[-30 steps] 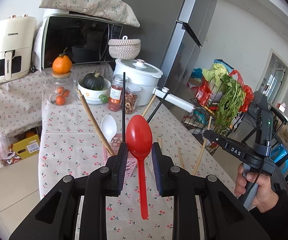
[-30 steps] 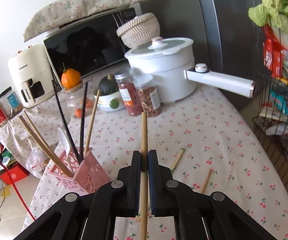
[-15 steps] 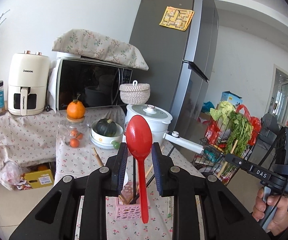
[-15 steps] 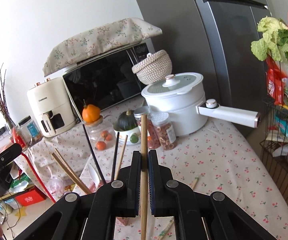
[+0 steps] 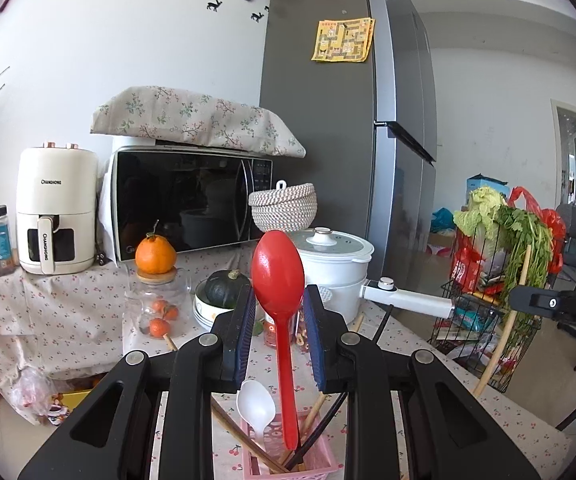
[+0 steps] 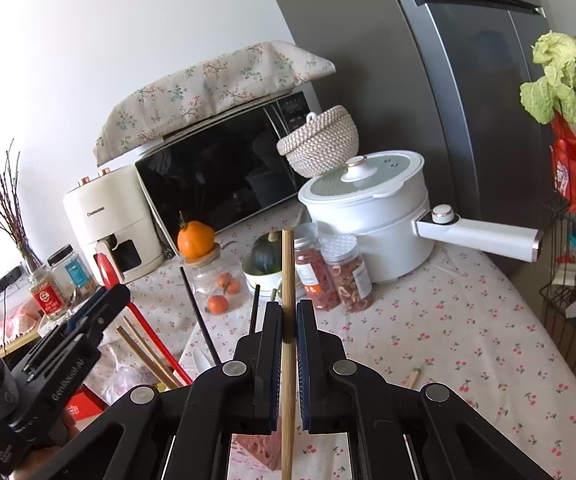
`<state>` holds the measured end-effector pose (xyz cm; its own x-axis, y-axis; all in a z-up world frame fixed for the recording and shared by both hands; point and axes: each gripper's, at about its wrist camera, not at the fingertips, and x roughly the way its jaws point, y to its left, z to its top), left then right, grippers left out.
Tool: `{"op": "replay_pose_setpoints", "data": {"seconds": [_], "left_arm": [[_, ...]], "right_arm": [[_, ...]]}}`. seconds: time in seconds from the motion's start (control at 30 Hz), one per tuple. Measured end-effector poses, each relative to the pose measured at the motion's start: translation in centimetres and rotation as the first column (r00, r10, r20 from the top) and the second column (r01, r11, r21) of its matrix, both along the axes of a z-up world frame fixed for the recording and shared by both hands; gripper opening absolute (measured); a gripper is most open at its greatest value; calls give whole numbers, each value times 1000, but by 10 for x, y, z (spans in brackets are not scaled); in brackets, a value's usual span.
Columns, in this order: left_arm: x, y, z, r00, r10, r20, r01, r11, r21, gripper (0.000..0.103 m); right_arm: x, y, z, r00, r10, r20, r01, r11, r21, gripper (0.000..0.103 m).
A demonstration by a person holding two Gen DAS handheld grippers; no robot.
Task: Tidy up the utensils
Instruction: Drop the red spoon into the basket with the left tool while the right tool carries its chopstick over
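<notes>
A glossy red plastic spoon (image 5: 277, 280) stands upright, pinched by the left tongs (image 5: 277, 320) above the pink slotted basket (image 5: 320, 466) — right tongs (image 6: 286, 320) pinch a wooden chopstick (image 6: 287, 272).

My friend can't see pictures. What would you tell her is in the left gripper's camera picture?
The left gripper holds a red spoon upright, handle dipping into a pink basket with a white spoon and chopsticks. Behind are a white pot, microwave and grey fridge.
</notes>
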<state>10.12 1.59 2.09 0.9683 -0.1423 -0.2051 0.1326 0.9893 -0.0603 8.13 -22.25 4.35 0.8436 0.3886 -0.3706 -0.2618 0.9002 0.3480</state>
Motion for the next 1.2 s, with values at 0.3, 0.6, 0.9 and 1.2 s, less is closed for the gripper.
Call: {"op": "replay_pose_setpoints", "data": {"seconds": [0.3, 0.6, 0.9, 1.2], "left_arm": [[30, -6, -25, 992, -26, -125, 31, 999, 39, 28], [4, 1, -1, 986, -30, -166, 31, 1000, 4, 70], [-30, 34, 6, 961, -47, -273, 20, 995, -99, 83], [-44, 52, -11, 935, -48, -352, 18, 996, -90, 85]], "right_arm": [[10, 1, -2, 1000, 8, -10, -8, 1000, 2, 5], [6, 7, 11, 1000, 18, 19, -18, 999, 30, 5], [1, 17, 27, 998, 19, 54, -23, 997, 78, 5], [14, 40, 27, 997, -6, 79, -1, 996, 85, 5]]}}
